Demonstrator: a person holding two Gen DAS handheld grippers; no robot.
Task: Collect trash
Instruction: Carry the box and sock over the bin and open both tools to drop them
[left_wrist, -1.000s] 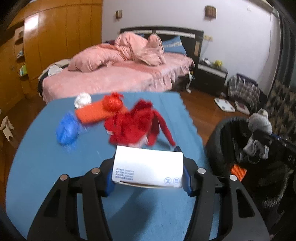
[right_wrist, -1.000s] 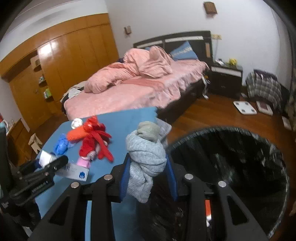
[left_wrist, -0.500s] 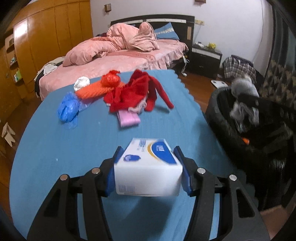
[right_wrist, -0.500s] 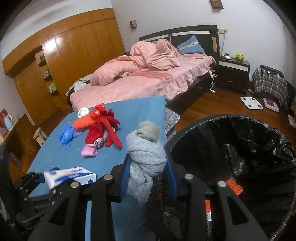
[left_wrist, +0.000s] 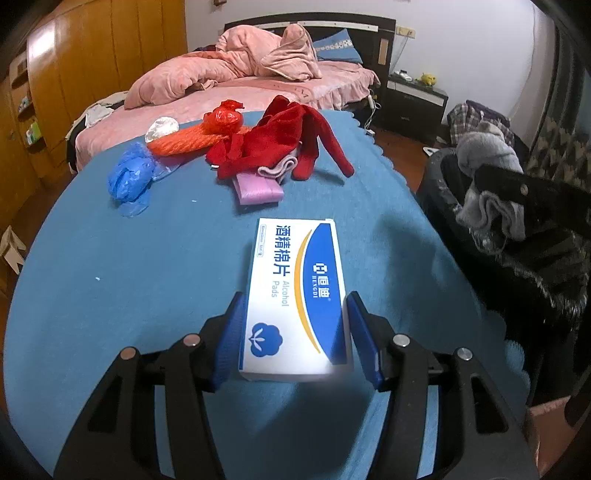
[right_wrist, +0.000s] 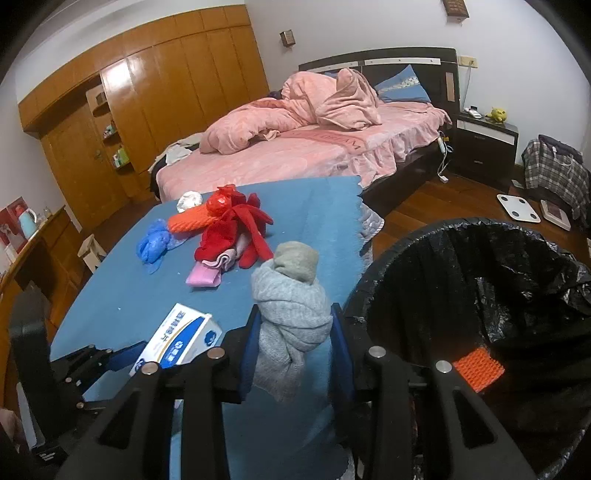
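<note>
My left gripper is shut on a white and blue box of alcohol pads, held above the blue table; the box also shows in the right wrist view. My right gripper is shut on a bundled grey sock, at the left rim of the black lined trash bin. The sock and bin show at the right of the left wrist view. On the table lie a red cloth, a pink packet, a blue plastic bag and an orange net.
An orange scrap lies inside the bin. A bed with pink bedding stands behind the table. A wooden wardrobe fills the left wall. A nightstand, a scale and bags stand on the wood floor.
The left gripper has tilted down with the box, so its printed top face now shows. The right gripper with the sock has shifted slightly and remains at the bin's rim.
</note>
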